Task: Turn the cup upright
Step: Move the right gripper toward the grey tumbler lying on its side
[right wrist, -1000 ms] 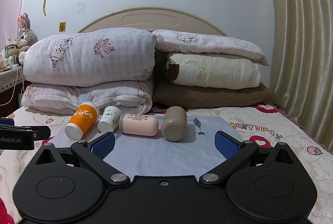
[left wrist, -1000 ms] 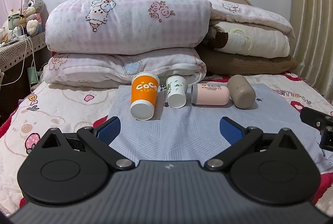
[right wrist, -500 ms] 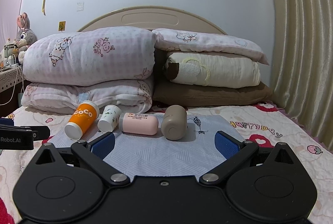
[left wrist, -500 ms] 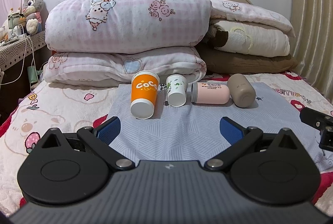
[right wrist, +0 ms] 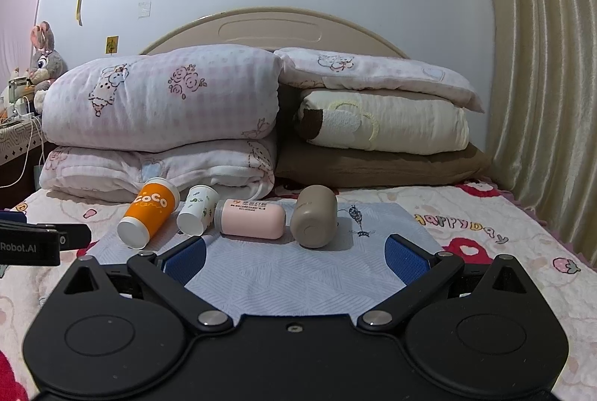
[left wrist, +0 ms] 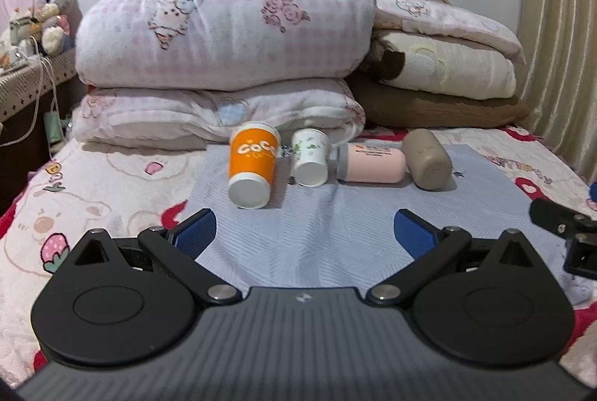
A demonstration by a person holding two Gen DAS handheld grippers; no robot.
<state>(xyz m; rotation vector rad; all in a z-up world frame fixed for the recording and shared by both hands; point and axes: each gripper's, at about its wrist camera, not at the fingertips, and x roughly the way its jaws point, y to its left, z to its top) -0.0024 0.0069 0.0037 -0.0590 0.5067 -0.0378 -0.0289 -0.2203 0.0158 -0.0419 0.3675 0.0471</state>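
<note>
Four cups lie on their sides in a row on a pale blue mat [left wrist: 317, 233] [right wrist: 298, 270] on the bed. From left to right: an orange "CoCo" cup [left wrist: 252, 166] [right wrist: 149, 212], a small white cup with green print [left wrist: 309, 158] [right wrist: 197, 210], a pink bottle-like cup [left wrist: 373, 164] [right wrist: 253, 218], and a taupe cup [left wrist: 427, 158] [right wrist: 313, 216]. My left gripper [left wrist: 306, 233] is open and empty, short of the orange and white cups. My right gripper [right wrist: 296, 257] is open and empty, short of the pink and taupe cups.
Folded quilts and pillows [left wrist: 224, 43] [right wrist: 373, 117] are stacked right behind the cups against the headboard. A curtain [right wrist: 541, 84] hangs on the right. A bedside table with a plush rabbit [left wrist: 52, 2] and cables stands on the left.
Both grippers have moved slightly forward toward the cups, which look a little larger. The cups have not moved and both grippers stay open.
</note>
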